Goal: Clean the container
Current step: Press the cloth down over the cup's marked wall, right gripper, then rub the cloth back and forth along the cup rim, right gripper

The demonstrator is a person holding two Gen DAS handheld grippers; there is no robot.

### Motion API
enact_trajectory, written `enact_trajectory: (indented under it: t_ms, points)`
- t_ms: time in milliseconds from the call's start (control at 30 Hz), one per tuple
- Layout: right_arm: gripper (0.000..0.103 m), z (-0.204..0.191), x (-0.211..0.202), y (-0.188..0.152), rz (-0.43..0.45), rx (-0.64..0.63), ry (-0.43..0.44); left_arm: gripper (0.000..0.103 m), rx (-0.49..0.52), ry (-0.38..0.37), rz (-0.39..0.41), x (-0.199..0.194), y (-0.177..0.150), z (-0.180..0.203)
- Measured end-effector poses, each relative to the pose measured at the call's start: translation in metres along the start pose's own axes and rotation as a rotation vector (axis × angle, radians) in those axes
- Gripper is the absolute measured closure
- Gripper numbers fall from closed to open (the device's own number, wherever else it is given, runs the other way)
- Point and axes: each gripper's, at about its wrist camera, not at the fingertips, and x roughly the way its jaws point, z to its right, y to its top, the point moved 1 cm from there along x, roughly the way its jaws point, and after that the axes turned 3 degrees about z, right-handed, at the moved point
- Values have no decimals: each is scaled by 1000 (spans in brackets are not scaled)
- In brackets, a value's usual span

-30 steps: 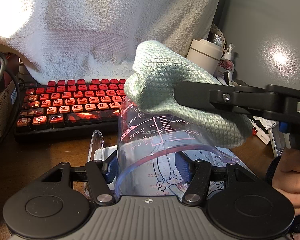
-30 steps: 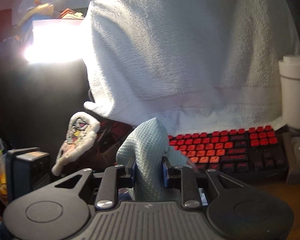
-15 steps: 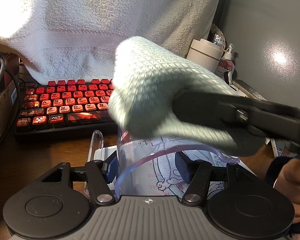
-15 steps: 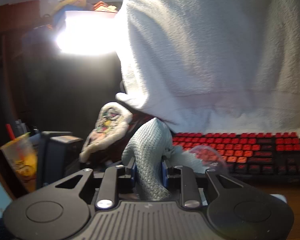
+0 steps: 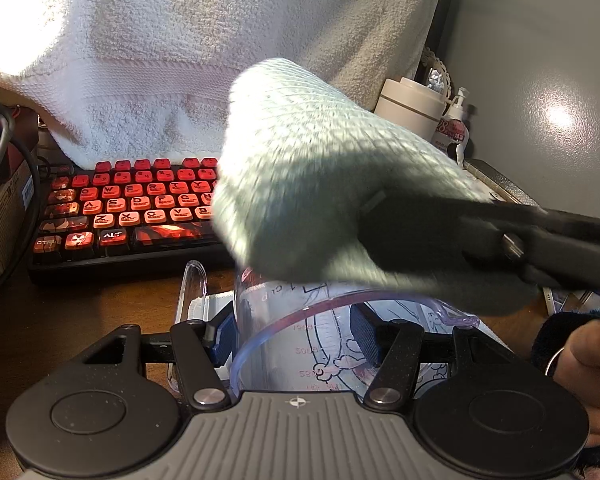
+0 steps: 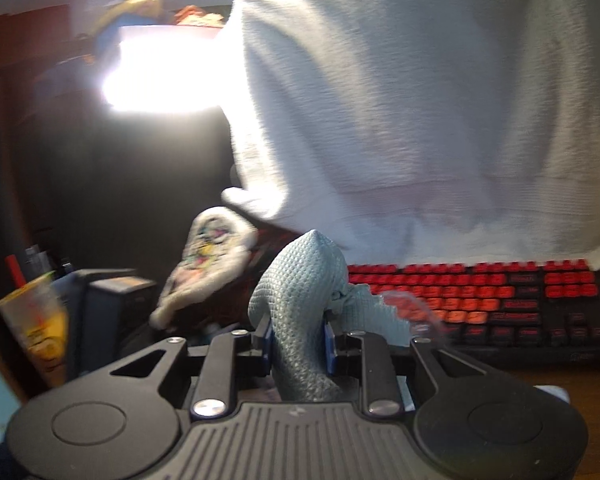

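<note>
Measuring cup (image 5: 332, 344), clear plastic, sits near-centre on the desk, clamped at its walls by the left gripper (image 5: 296, 338). Right gripper (image 6: 298, 340) is pinched tight on the pale green cloth (image 5: 320, 184), which hovers over the cup rim. Risks: cloth bundle looks wide, could snag the rim and tip the cup toward the keyboard (image 5: 132, 208); thin slick wall could slip from the pads.

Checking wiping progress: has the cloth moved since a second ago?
Yes. The cloth has risen and shifted left over the keyboard, now above the cup rim.
</note>
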Motion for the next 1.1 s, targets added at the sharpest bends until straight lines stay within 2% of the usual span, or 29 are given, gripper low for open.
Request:
enact_trajectory:
  t_ms: [100,167,267,400,467,600,933,1033,1100]
  points:
    - [80,-5,-1,-1,-13,-17,53,44,0,0,0,0,0,0]
    - [80,-8,-1,-2,-12,-29,52,44,1,1,0,0,0,0]
    - [81,-10,0,-2,4,-44,-3,44,1,1,0,0,0,0]
    - [81,-3,3,0,28,-21,-117,44,2,1,0,0,1,-1]
    - [81,3,4,1,30,3,-136,44,1,1,0,0,1,-1]
    - [80,7,2,2,26,27,-129,44,1,2,0,-1,1,1]
    - [80,1,-1,0,-19,21,55,44,0,1,0,-3,2,1]
    - [81,-4,-1,-1,-13,-4,38,44,1,1,0,-3,2,0]
    - [82,-5,0,-2,1,-17,-8,44,1,2,0,-4,2,0]
